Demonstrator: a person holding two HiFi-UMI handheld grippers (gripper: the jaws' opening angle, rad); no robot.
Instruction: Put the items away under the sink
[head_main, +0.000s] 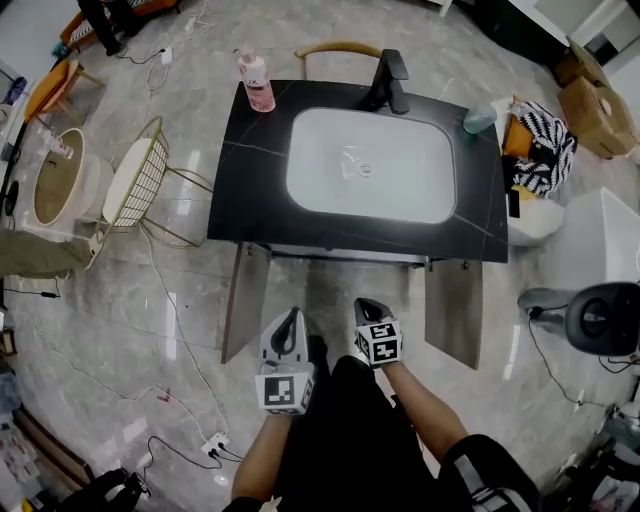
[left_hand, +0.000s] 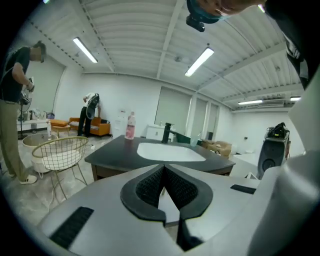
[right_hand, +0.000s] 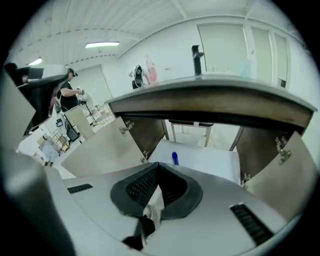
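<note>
**Black pads closed on nothing, both sides; next pick comes off the countertop**

Left gripper (left_hand: 163, 167): jaws together at the tips, nothing between the pads (left_hand: 146, 187). Right gripper (right_hand: 158, 164): same, tips meeting and no item clamped. Only pale cabinet floor (right_hand: 215, 159) shows through the slot. Both are held low, close to the person's body and short of the vanity.

Step, as I read it: between picks. Both doors (head_main: 245, 300) are swung wide. One small blue-tipped item (right_hand: 175, 158) lies on the cabinet floor; it's too small to say what it is. Two items are on top:
- pink bottle (head_main: 256, 80), upright at the back-left corner
- clear bottle (head_main: 479, 118), at the back-right corner, just beside the basin (head_main: 400, 195)

Next move, my guess: raise one gripper, open the jaws wide enough for a bottle body and grip mid-height. Then come down and in under the counter edge. Left suits pink, right suits clear. The faucet (head_main: 388, 82) stands between the two bottles, so no cross-reaching.

Materials:
- pads: black, dimpled rubber-like face, curved outline
- gripper shells: smooth matte grey
- countertop (head_main: 255, 190): black stone look with thin pale veins, glossy
- basin: white, rounded rectangle
- doors: flat brownish panels on metal hinges (right_hand: 124, 127)
- bottles: smooth plastic by the look, round section. They could slip under a light grip.
</note>
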